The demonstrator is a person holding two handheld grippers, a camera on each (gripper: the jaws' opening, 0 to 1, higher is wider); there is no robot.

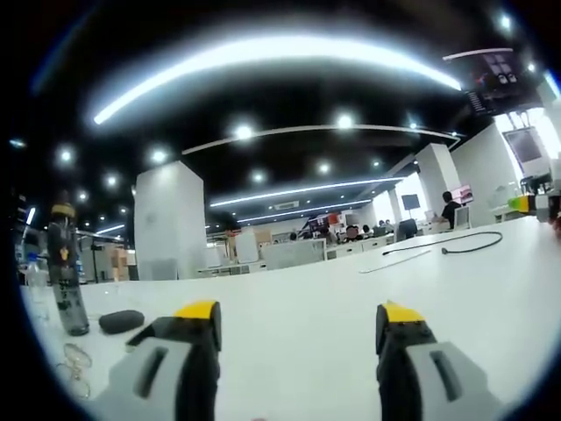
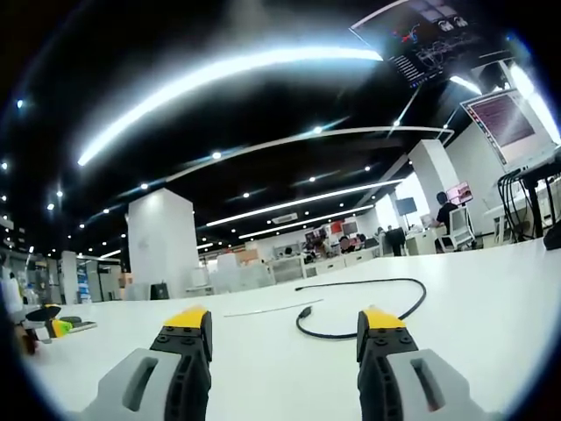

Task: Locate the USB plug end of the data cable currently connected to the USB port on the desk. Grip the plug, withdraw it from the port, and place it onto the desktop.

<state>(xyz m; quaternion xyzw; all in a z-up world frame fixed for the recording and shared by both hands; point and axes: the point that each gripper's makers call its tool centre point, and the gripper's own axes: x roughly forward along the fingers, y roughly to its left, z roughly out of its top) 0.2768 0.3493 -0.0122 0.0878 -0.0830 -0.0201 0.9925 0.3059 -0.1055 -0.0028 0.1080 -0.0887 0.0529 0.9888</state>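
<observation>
Nearest, left gripper [image 1: 298, 320] hovered low over the white desk [image 1: 307, 351], jaws wide, nothing between them. Right gripper [image 2: 285, 323] likewise spread wide and empty. Just ahead of the right gripper lay the black data cable [image 2: 386, 316] in a loop, its USB plug [image 2: 304, 310] resting on the desktop. In the left gripper view, a dark bottle [image 1: 66, 267] and a black oval object [image 1: 121, 321] stood left; the cable lay farther right. Beyond: white pillar [image 1: 171, 224], seated people.
</observation>
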